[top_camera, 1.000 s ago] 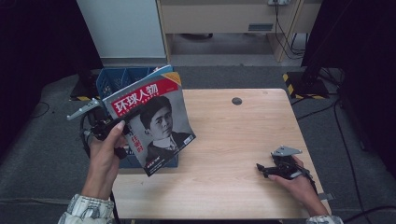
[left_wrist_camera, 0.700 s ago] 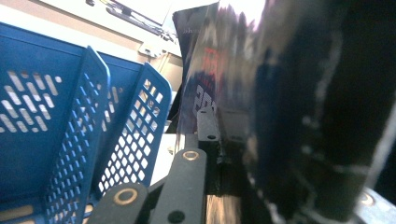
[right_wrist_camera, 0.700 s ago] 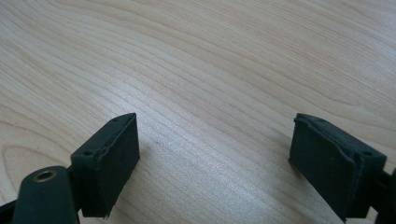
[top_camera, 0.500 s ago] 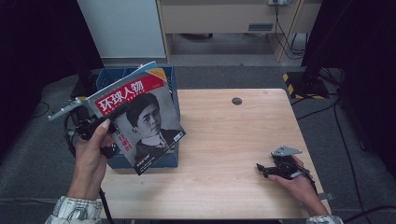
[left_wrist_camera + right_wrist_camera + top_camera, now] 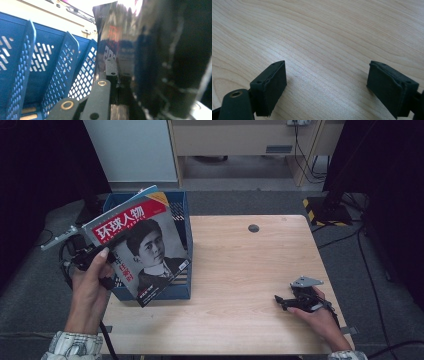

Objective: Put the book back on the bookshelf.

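Note:
A magazine (image 5: pixel 145 250) with a red title band and a black-and-white portrait on its cover is held tilted at the table's left edge. My left gripper (image 5: pixel 111 261) is shut on its left side, over the blue perforated crate (image 5: pixel 179 212). In the left gripper view the glossy magazine (image 5: pixel 150 62) is pinched between the jaws of the left gripper (image 5: pixel 112 72), with the crate's blue dividers (image 5: pixel 50 65) beside it. My right gripper (image 5: pixel 280 300) rests on the wooden table (image 5: pixel 240 270) at the front right. In the right gripper view that gripper (image 5: pixel 327 82) stands open over bare wood.
A small black round disc (image 5: pixel 253 228) sits near the table's far edge. Behind the table stand a white cabinet (image 5: pixel 130 150) and a wooden unit with cables. A black-and-yellow striped base (image 5: pixel 325 207) is on the floor at the right.
My left hand has carried the magazine leftward, off the tabletop and over the blue crate. The right hand has not moved.

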Demonstrator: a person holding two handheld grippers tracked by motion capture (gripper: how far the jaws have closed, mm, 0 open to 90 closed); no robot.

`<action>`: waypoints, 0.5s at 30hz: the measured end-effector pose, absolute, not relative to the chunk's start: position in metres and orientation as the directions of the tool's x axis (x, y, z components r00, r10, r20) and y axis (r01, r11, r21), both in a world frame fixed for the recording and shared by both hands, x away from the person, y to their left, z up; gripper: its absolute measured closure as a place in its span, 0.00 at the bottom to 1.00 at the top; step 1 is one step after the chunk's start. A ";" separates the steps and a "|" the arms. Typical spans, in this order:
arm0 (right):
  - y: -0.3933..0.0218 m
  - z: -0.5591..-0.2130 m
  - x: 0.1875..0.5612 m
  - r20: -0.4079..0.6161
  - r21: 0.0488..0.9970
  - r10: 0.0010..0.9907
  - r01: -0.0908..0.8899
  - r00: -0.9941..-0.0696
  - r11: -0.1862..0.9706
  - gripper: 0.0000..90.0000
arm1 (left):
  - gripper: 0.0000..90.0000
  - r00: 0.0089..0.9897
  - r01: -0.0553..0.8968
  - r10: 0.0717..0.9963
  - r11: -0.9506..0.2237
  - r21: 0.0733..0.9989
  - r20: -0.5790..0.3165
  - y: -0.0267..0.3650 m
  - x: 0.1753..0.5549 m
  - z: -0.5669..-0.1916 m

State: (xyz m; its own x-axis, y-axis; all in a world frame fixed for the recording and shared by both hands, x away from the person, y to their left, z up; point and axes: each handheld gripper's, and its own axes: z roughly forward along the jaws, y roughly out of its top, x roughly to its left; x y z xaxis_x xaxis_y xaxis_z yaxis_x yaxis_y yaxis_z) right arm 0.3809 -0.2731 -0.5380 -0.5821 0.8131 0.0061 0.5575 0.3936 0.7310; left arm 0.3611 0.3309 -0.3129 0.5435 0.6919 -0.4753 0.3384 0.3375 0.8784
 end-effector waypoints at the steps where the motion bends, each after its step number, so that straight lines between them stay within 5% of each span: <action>1: -0.273 -0.538 0.381 0.006 0.731 0.813 0.558 -0.582 0.393 0.18 | 0.96 0.542 0.337 0.691 0.342 0.877 -0.478 0.332 0.361 -0.313; 15: -0.273 -0.538 0.381 0.006 0.731 0.815 0.558 -0.579 0.392 0.18 | 0.96 0.516 0.339 0.708 0.348 0.874 -0.482 0.344 0.365 -0.315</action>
